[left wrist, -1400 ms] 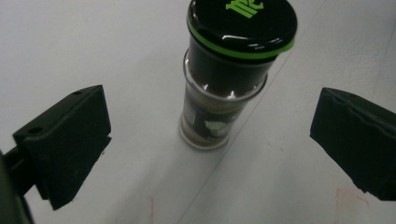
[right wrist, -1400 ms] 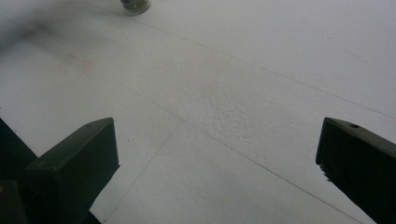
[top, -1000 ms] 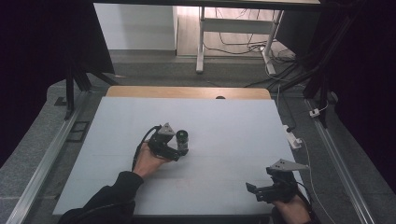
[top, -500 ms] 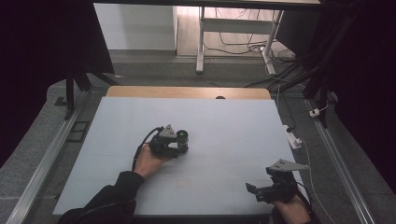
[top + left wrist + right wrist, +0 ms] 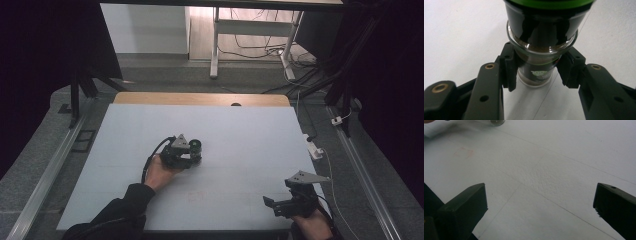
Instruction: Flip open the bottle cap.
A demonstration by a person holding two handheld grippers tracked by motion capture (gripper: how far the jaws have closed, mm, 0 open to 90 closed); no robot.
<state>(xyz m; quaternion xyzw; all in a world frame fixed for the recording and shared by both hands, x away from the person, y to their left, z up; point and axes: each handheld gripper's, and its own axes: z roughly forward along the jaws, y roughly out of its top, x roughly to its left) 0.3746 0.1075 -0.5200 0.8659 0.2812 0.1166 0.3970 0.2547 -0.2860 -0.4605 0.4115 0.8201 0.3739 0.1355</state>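
The jar (image 5: pixel 541 42) was clear glass with a bright green lid, dark brown contents and a dark label bearing pale green and white print with a thin red line. The left gripper (image 5: pixel 537 68) was matt black, with brass-coloured rivets on its jaws and a grey three-cornered plate on top. The right gripper (image 5: pixel 280 206) was black too, under the same grey plate. The counter (image 5: pixel 250 135) was plain pale bluish white, crossed by faint grey lines, with a faint reddish square mark and a light wooden strip at its far edge. The sleeve (image 5: pixel 115 217) was black.

Jar label (image 5: pixel 539 75) — print unreadable
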